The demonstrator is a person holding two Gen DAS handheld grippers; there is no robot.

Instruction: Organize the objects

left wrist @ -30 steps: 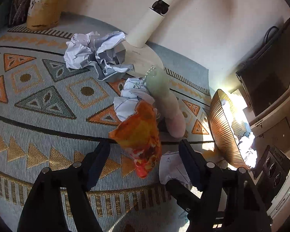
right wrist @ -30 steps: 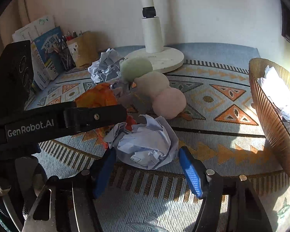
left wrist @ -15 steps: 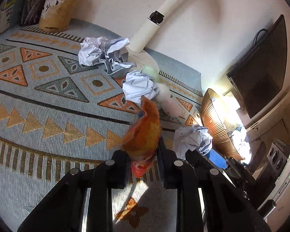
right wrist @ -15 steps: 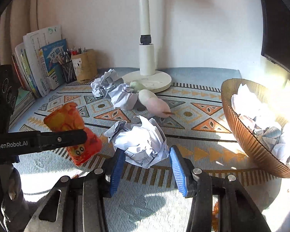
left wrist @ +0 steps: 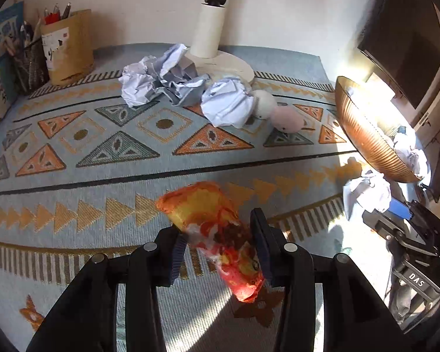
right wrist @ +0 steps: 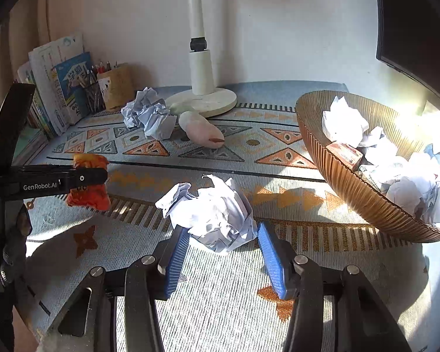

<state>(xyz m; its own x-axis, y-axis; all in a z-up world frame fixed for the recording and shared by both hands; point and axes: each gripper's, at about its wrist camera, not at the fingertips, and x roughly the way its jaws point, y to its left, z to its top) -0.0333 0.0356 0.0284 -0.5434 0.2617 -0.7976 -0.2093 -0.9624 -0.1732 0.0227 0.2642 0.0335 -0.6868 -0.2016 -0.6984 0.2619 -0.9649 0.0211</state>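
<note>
Jaws: left gripper opening round snack bag, right gripper opening round paper ball; bowl nearby.

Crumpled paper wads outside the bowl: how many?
3. Large wad by the lamp base; second wad against the plush toy; third wad between the right claw's opening jaws. The large wad could be two sheets.

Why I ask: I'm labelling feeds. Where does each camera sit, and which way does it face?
Left wrist: on the left gripper, looking down across the rug toward the lamp; its own jaws show, opening, snack bag between them.
Right wrist: on the right gripper, facing the lamp too, bowl at right; its own jaws show, opening, paper ball between them.
Shared: lamp, bowl, both held things, each other's gripper.
</note>
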